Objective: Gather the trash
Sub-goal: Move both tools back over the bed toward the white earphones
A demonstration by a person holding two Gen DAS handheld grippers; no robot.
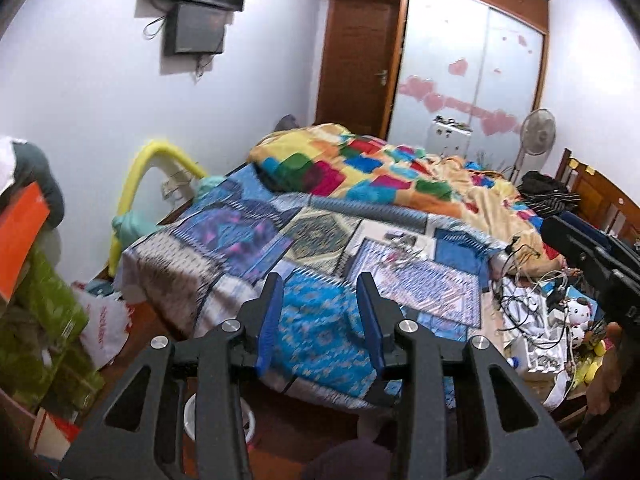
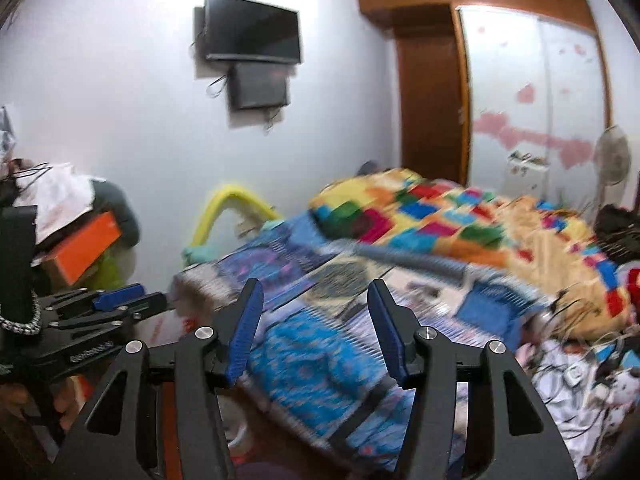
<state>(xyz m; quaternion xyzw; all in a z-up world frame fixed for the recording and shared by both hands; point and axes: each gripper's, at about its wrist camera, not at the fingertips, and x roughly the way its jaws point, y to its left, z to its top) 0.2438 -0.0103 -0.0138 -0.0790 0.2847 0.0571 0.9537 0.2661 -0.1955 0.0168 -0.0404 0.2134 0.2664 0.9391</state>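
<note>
The left gripper (image 1: 320, 284) hangs above the near corner of the bed (image 1: 224, 240), jaws spread, nothing between them; the right gripper (image 2: 316, 292) hovers over the same corner, jaws likewise parted and empty; a white plastic bag (image 1: 102, 320) with red lettering too blurred to read lies on the floor left of the bed; no brand is legible.

Bedroom was bounded by pale walls (image 1: 80, 92). Two dark screens (image 1: 200, 8) were mounted high. A bed (image 1: 224, 240) was covered with patchwork bedding; a wooden door (image 1: 356, 64), frosted wardrobe panels (image 1: 472, 48) and a standing fan (image 1: 536, 132) were seen behind.
</note>
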